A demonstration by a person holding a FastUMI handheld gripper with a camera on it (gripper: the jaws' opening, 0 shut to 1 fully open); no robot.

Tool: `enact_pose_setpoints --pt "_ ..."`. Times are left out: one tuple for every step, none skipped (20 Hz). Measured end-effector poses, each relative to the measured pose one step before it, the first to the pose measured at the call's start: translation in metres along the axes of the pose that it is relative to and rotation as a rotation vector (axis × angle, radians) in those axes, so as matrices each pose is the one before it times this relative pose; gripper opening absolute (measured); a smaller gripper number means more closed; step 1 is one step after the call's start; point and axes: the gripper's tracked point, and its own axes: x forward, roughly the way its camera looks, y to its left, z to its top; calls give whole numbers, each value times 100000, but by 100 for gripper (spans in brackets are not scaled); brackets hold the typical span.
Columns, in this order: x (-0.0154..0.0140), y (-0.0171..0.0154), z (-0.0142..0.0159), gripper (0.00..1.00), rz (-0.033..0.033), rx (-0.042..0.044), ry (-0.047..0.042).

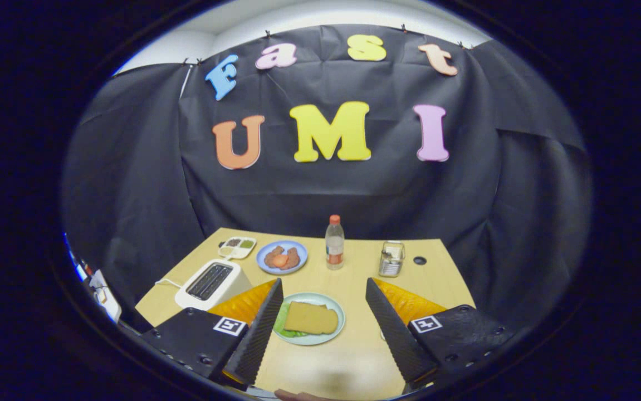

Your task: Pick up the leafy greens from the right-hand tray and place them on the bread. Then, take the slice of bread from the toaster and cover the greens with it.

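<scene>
The gripper [320, 312] is hovering above the pale wooden table [353, 356] with its jaws spread wide and pinching nothing, and the round pale-green plate [336, 329] is lying between the two fingers. On that plate a tan slice of bread [310, 317] is sitting over the ruffled green leafy greens [282, 327], whose edge is peeking out on the plate's left side, so the stacking is looking finished. Whether a lower slice is lying under the greens cannot be told. The white two-slot toaster [209, 284] is standing just left of the plate, beyond the left finger, and its slots are looking dark. Beyond the plate, a round blue plate with reddish food [282, 257], a clear plastic bottle with an orange cap [334, 243] and a small clear glass jar [391, 259] are standing in a row, and a white divided tray [237, 247] is sitting behind the toaster. The risk from here is a low finger clipping the plate rim while pulling away, sliding the top slice off the greens. Counted: one slice, one bunch of greens, two plates, one toaster, one bottle, one jar, one tray.
</scene>
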Motion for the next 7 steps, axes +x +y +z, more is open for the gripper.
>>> enact_pose_setpoints --pt "-1389 51 981 91 -890 -834 -3678" --pt "-1351 242 662 91 -634 -618 -2950" --pt "-1235 315 700 91 -165 -427 -2475" --pt "-1044 297 390 92 -353 -555 -1741" --pt "-972 306 540 92 -373 -753 -1895" --pt "-761 -41 504 92 -946 -509 -1884" --pt "-632 -27 514 92 -1640 -95 -1496"
